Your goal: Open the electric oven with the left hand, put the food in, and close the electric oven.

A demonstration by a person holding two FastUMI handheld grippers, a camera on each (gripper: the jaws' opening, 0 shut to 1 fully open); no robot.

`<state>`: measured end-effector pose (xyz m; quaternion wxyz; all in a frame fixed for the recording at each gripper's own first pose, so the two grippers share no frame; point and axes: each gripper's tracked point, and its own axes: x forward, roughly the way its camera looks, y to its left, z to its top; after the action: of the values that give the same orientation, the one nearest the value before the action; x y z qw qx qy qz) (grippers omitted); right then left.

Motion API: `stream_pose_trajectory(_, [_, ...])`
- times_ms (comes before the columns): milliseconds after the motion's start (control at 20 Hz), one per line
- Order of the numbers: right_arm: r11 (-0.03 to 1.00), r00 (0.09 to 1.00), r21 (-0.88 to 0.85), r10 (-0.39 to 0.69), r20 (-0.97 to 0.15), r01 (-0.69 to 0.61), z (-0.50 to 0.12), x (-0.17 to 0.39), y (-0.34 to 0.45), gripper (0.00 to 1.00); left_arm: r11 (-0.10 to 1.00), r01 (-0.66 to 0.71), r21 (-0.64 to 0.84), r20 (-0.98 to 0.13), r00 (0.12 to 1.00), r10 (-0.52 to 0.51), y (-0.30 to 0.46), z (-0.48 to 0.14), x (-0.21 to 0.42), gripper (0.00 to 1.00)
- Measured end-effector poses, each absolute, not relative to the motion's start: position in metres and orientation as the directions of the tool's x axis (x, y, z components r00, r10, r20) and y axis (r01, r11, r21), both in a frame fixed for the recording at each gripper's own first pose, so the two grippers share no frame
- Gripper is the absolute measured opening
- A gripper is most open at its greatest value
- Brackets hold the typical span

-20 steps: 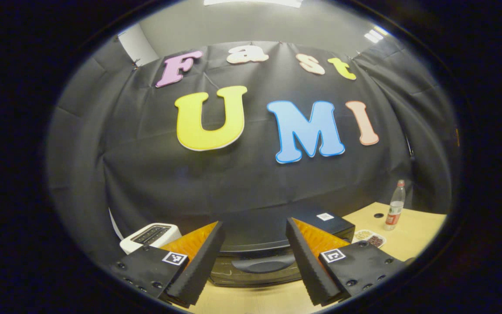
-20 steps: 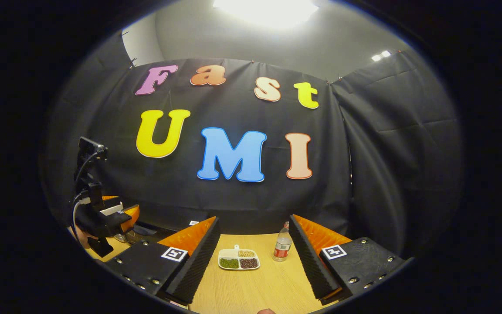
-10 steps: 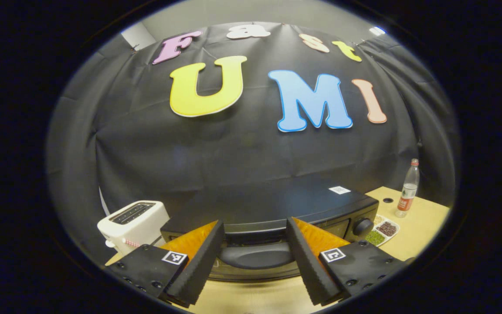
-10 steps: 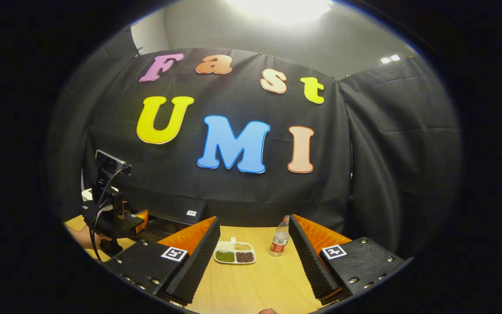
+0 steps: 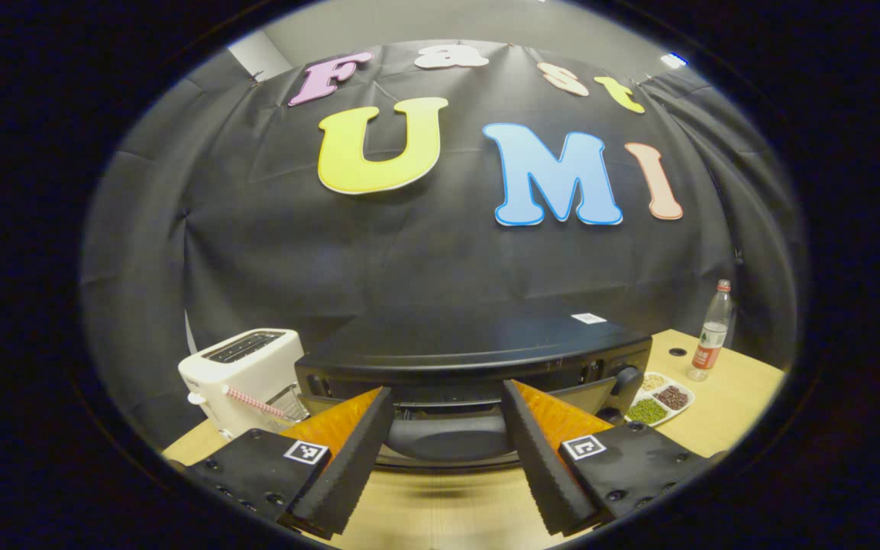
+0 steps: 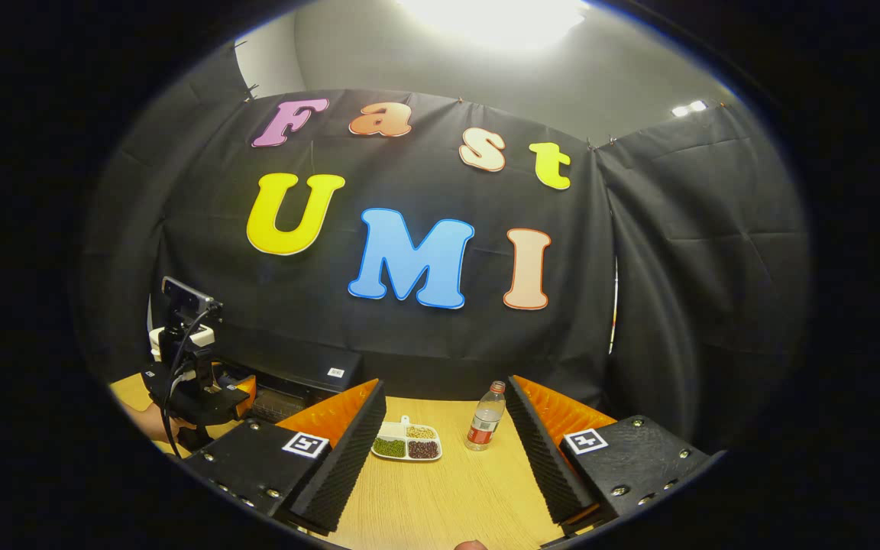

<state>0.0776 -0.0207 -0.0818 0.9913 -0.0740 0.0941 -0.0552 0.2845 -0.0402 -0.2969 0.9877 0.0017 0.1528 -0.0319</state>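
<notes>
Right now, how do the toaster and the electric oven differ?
The toaster is white with open top slots; the electric oven is black with a flat top. The toaster is smaller and sits left of the wider oven. The oven's door looks tipped ajar; its handle lies between the left gripper fingers. Both stand on the wooden table.

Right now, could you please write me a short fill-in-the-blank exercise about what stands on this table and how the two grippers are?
1. The white appliance left of the black electric oven in the left gripper view is a ____.
2. The left gripper has its fingers ____, with the oven handle between them.
3. The divided food tray holds ____ kinds of food.
4. Beside the tray stands a plastic ____, upright on the table.

Missing words: toaster; open; three; bottle
</notes>
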Motion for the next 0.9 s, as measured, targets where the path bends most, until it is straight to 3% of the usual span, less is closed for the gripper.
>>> stream_pose_trajectory(50, [0.984,0.977,-0.153,-0.118,-0.178,0.091,-0.08,0.075,-0.022,0.96,0.998,0.059,0.008,-0.306,0.951,-0.053,-0.04,-0.298,0.278,0.95])
stream_pose_trajectory(100, [0.985,0.978,-0.148,-0.112,-0.178,0.085,-0.08,0.072,-0.024,0.96,0.998,0.055,0.026,-0.311,0.949,-0.044,-0.04,-0.299,0.27,1.0])
stream_pose_trajectory(200, [0.987,0.979,-0.142,-0.103,-0.176,0.078,-0.077,0.066,-0.029,0.96,0.997,0.049,0.058,-0.325,0.945,-0.028,-0.039,-0.303,0.257,0.95])
stream_pose_trajectory(250, [0.987,0.98,-0.139,-0.098,-0.175,0.074,-0.077,0.064,-0.031,0.96,0.997,0.046,0.065,-0.333,0.943,-0.022,-0.039,-0.306,0.25,1.0])
stream_pose_trajectory(300, [0.988,0.98,-0.135,-0.092,-0.176,0.069,-0.076,0.06,-0.033,0.96,0.997,0.043,0.066,-0.346,0.938,-0.018,-0.04,-0.309,0.243,0.95])
stream_pose_trajectory(400, [0.99,0.981,-0.128,-0.081,-0.177,0.059,-0.076,0.052,-0.036,0.96,0.997,0.035,0.069,-0.386,0.922,-0.005,-0.038,-0.322,0.229,1.0])
stream_pose_trajectory(800, [0.994,0.979,-0.111,-0.03,-0.201,0.007,-0.08,0.02,-0.048,0.96,0.993,0.036,0.113,-0.465,0.885,0.021,-0.044,-0.355,0.18,1.0])
stream_pose_trajectory(850, [0.994,0.979,-0.113,-0.023,-0.202,0.0,-0.08,0.016,-0.049,0.96,0.992,0.038,0.121,-0.466,0.885,0.022,-0.045,-0.357,0.175,0.95])
stream_pose_trajectory(900, [0.993,0.978,-0.113,-0.014,-0.206,-0.009,-0.081,0.011,-0.049,0.96,0.991,0.04,0.125,-0.473,0.881,0.024,-0.047,-0.361,0.169,1.0])
